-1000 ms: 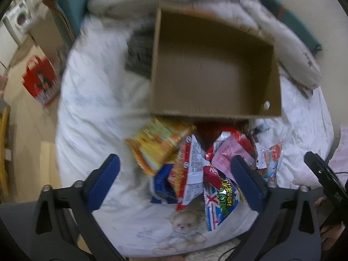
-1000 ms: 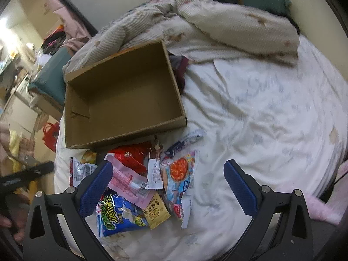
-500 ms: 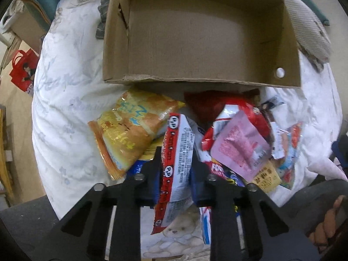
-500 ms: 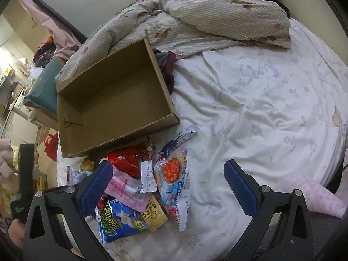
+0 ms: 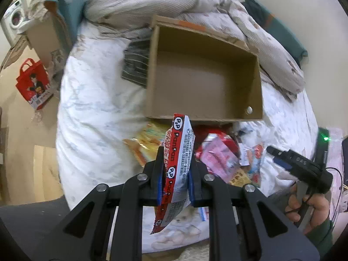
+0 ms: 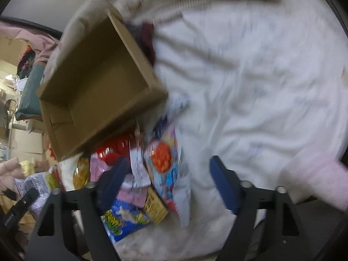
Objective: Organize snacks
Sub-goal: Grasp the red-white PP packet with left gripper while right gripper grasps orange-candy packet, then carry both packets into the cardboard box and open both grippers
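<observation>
My left gripper (image 5: 175,180) is shut on a red and white PanPan snack packet (image 5: 177,165) and holds it lifted above the snack pile, just before the near wall of the open cardboard box (image 5: 204,117). The box is empty inside. A pile of snack packets (image 5: 219,158) lies on the bed in front of the box. In the right wrist view my right gripper (image 6: 168,184) is open, low over the pile, with a blue and orange packet (image 6: 165,163) between its fingers. The box (image 6: 97,87) sits at upper left there.
The white bed sheet (image 6: 250,87) spreads to the right. A crumpled quilt (image 5: 195,6) lies behind the box. A red bag (image 5: 32,84) stands on the floor at left. The other hand-held gripper (image 5: 300,169) shows at the right.
My left gripper has lifted the PanPan packet off the pile and pulled back. My right gripper has moved down and left toward the pile and its fingers have narrowed.
</observation>
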Tool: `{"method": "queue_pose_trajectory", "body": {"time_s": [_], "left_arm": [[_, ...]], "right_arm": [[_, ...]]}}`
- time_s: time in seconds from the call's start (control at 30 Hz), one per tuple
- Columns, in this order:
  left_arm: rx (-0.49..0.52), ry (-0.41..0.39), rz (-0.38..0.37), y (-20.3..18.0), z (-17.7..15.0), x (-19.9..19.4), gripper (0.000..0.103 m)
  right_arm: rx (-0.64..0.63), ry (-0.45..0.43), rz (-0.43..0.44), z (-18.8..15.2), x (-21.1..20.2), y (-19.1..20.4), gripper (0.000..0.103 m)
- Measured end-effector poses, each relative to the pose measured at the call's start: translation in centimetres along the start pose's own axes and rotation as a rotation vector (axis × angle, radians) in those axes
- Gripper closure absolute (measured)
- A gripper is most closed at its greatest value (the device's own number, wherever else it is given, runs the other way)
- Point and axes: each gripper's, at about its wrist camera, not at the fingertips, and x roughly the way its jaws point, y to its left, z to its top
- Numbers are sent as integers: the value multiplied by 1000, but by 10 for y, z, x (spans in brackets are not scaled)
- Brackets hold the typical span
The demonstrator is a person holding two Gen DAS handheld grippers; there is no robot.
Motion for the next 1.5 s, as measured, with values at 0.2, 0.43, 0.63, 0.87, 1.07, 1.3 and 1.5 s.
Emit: {"method": "queue_pose_trajectory", "body": {"time_s": [0.2,0.43,0.63,0.87,1.07,1.3,1.5], "left_arm": [[-37,9,1,27,-2,8,89],[-42,26,-20,26,-8,20,89],[-20,28,-5,23,-9,21,89],[-50,-13,-10,25,2,8,89],[-56,-53,-5,17,25,-1,89],[-21,-101,17,-6,56,-4,89],[23,-142,53,-31,83,12,89]], "right_arm": [[-37,59,-85,-9,26,9,45],[-85,80,-91,-18,34,19,81],[-141,-62,-98,-33,-15,36,85],[-229,-161,-39,-36,-79,53,85],[-272,-226,35,-7,-103,73,85],[-302,-225,122,24,-87,104,85],[-281,-209,235,52,-57,116,85]]}}
